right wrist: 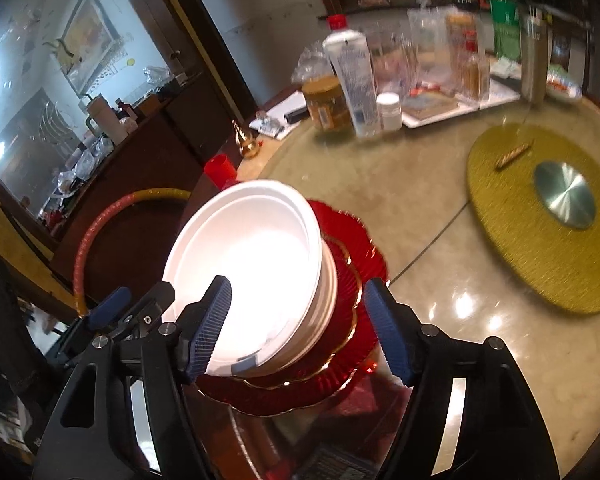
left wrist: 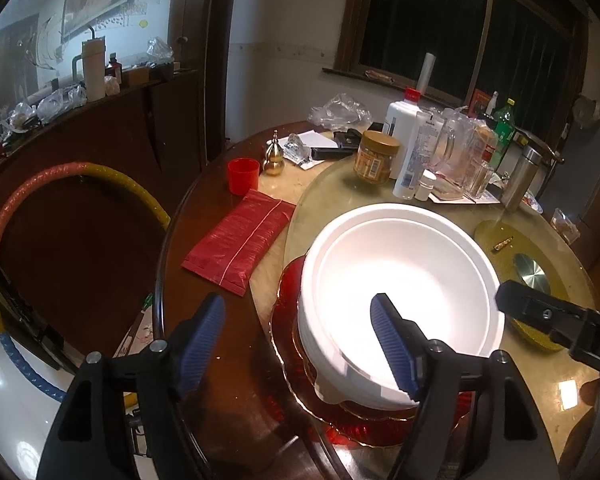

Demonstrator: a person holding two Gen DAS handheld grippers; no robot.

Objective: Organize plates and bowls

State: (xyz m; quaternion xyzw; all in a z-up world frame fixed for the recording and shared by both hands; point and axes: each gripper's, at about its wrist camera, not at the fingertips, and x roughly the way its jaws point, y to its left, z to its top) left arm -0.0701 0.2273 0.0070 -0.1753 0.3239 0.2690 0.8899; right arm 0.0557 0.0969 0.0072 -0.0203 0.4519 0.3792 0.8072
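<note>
While both grippers gape, white bowls sit on red plates.

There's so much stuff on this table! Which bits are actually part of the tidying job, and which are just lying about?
Part of the job:
stacked white bowls
red glass plates beneath them
left tool, open
right tool, open

Just lying about:
red cup
red packet
peanut butter jar
white bottle
steel flask
gold mat
</note>
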